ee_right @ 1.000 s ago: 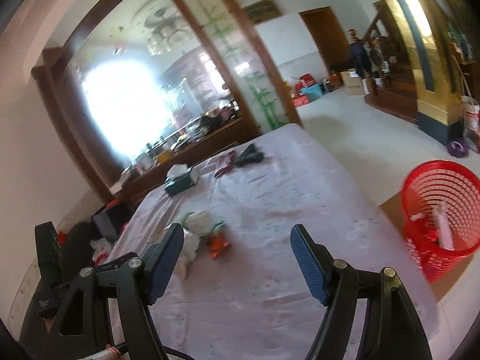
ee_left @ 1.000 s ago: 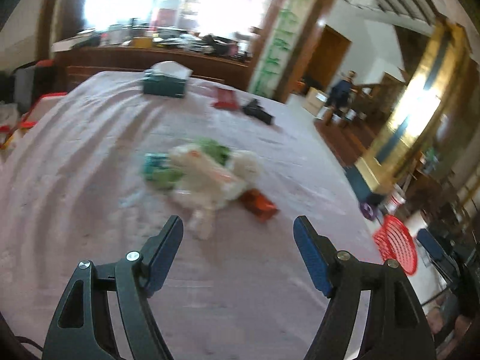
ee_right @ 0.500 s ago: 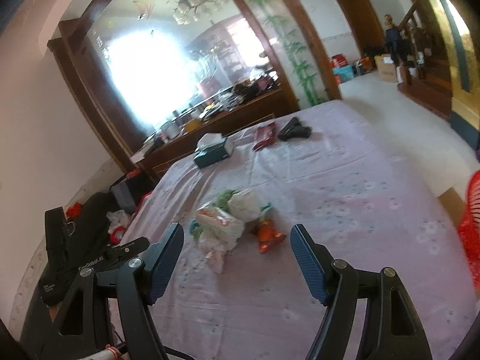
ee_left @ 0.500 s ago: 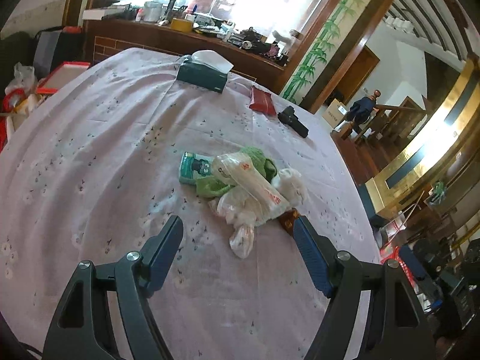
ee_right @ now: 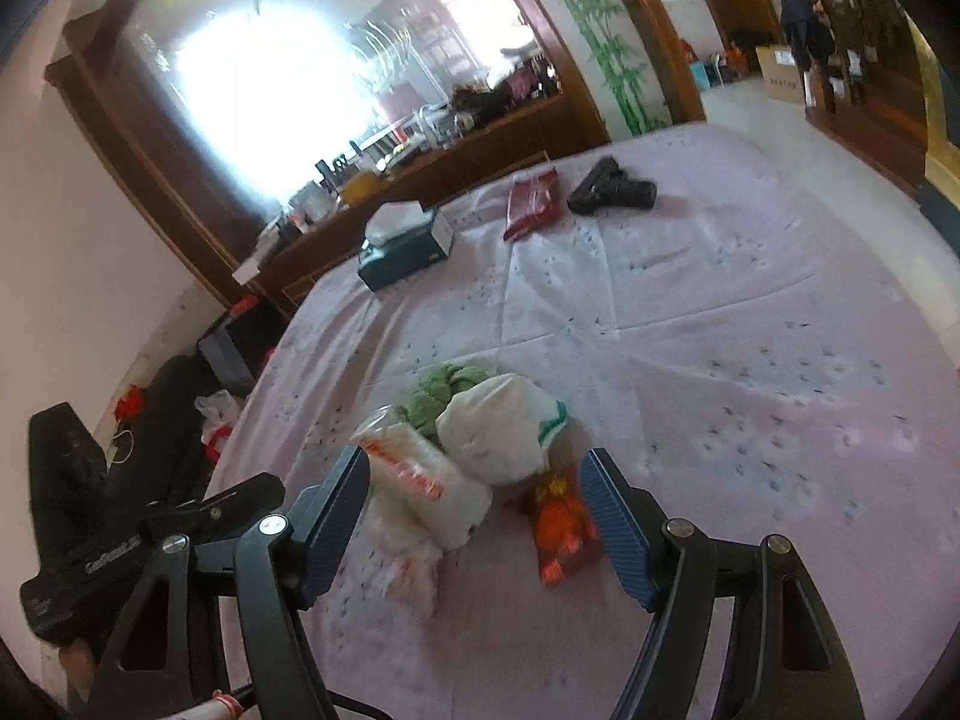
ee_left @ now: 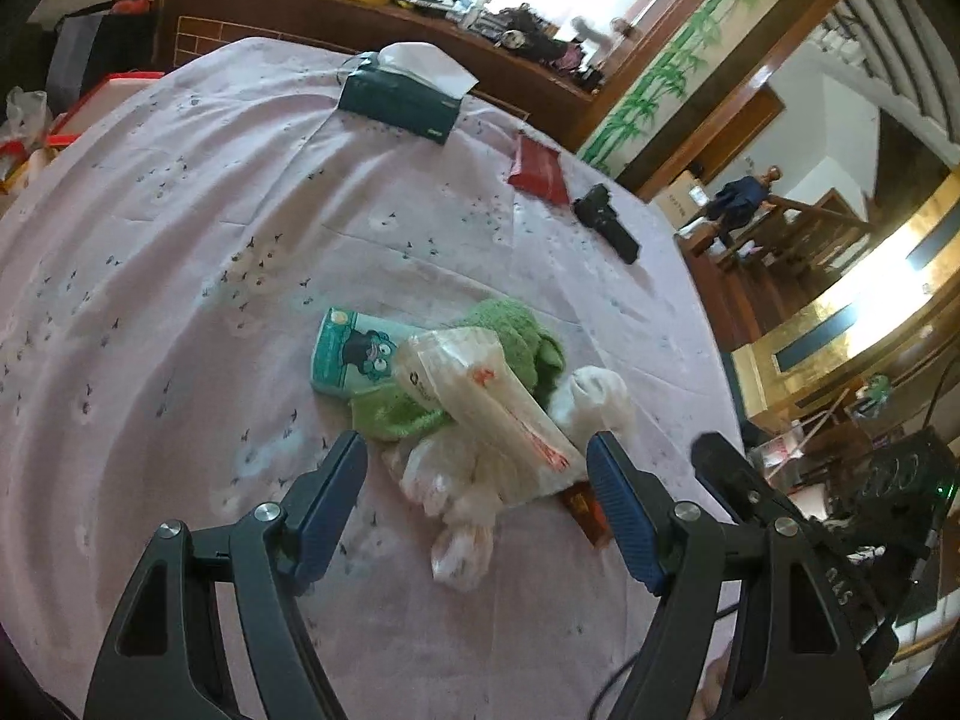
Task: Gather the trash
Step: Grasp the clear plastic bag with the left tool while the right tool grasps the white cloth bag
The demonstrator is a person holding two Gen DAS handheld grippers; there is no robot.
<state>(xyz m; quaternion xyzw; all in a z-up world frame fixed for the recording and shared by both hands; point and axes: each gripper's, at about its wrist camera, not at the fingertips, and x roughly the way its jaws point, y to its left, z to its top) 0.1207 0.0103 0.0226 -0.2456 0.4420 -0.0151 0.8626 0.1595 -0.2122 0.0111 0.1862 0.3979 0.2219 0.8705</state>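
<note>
Both tongs over the trash heap, before any grasp. The left tongs point(ee_left: 477, 480) and the right tongs point(ee_right: 474, 495) stand wide and empty, pads clear of everything. The trash lies in 1 heap near the middle of the table point(ee_left: 180, 240), on its lilac cloth: a clear plastic bag with red print point(ee_left: 486, 396), a green cloth point(ee_left: 516, 336), a teal packet point(ee_left: 351, 360), a white wad point(ee_right: 498, 426) and an orange-red snack wrapper point(ee_right: 561, 528). In the left wrist view the printed bag lies just beyond the tips, its long axis running from far left to near right, its near end between the 2 pads. In the right wrist view the wrapper lies flat just inside the right pad, long axis pointing away from the camera; the right tongs seem the nearer to it. A tissue box point(ee_left: 408, 93) sits far off, well apart.
</note>
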